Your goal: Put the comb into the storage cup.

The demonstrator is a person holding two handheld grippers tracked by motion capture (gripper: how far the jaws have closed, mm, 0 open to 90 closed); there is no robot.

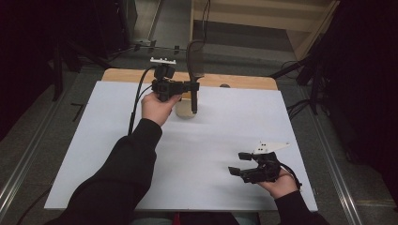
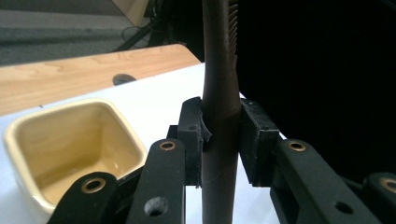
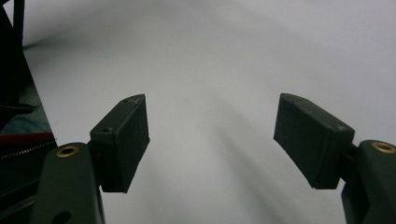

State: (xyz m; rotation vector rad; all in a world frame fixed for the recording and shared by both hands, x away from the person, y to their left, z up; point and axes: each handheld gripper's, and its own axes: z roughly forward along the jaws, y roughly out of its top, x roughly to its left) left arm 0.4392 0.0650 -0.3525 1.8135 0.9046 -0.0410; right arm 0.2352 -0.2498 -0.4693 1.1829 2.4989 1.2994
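- Comb (image 2: 219, 93): your left hand-held gripper (image 2: 222, 140) clamps this dark, upright item by its round shaft, one pad (image 2: 191, 135) on each side of it. Fine teeth show along its upper edge in the left gripper view, which suggests a comb; the upper end is cut off at the top of the frame, so identification is not certain.
- In the high view, the same item (image 1: 193, 93) hangs upright from the left hand-held gripper (image 1: 190, 86), above the far middle of the table (image 1: 225, 136). Its lower tip sits over or just beside the bowl; contact cannot be confirmed.
- Bowl (image 2: 74, 144): a cream, square-sided dish standing on the white table surface, near the gripped shaft. In the high view the bowl (image 1: 184, 110) is partly covered by your left hand (image 1: 157, 108).
- Your right hand-held gripper (image 1: 241, 164) rests low over the near right part of the table, well apart from the comb and bowl.
- In the right gripper view, its jaws stand wide apart with nothing between the pads (image 3: 123, 140); bare white table lies behind them.
- The dark areas around the table are too dim to make out.
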